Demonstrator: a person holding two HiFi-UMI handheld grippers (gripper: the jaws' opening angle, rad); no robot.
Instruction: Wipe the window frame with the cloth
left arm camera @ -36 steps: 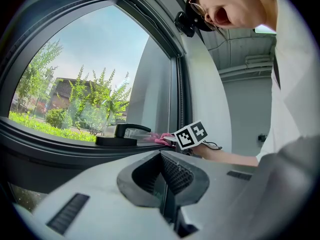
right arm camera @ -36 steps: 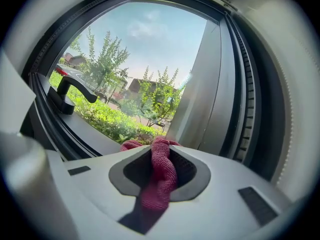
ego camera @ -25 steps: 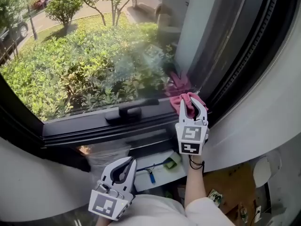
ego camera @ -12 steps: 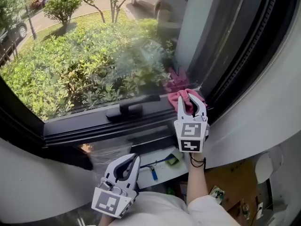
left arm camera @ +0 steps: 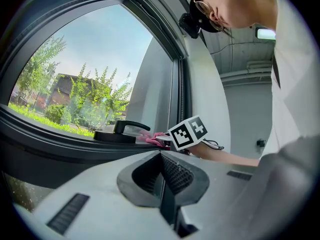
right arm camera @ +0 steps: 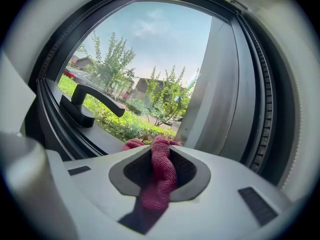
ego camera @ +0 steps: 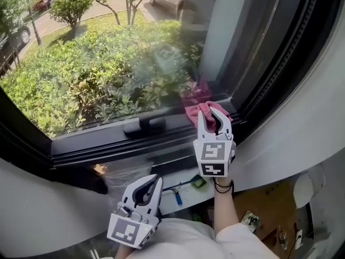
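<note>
A pink cloth (ego camera: 204, 111) is pressed on the dark lower window frame (ego camera: 108, 139) near its right corner. My right gripper (ego camera: 214, 114) is shut on that cloth; in the right gripper view the cloth (right arm camera: 159, 174) bunches between the jaws. A black window handle (ego camera: 146, 124) lies on the frame just left of the cloth, and it also shows as the handle (right arm camera: 82, 106) in the right gripper view. My left gripper (ego camera: 146, 188) hangs low, below the sill, shut with nothing in it. In the left gripper view the right gripper's marker cube (left arm camera: 187, 132) and the cloth (left arm camera: 155, 137) are ahead.
The dark upright frame (ego camera: 269, 53) rises at the right beside a white wall (ego camera: 302, 128). Below the sill are a shelf with small tools (ego camera: 183, 190) and a clear plastic bag (ego camera: 121, 176). Bushes lie outside the glass (ego camera: 97, 69).
My right gripper has slid the cloth a little leftward along the lower frame, toward the handle. The left gripper has drifted slightly right and stays low.
</note>
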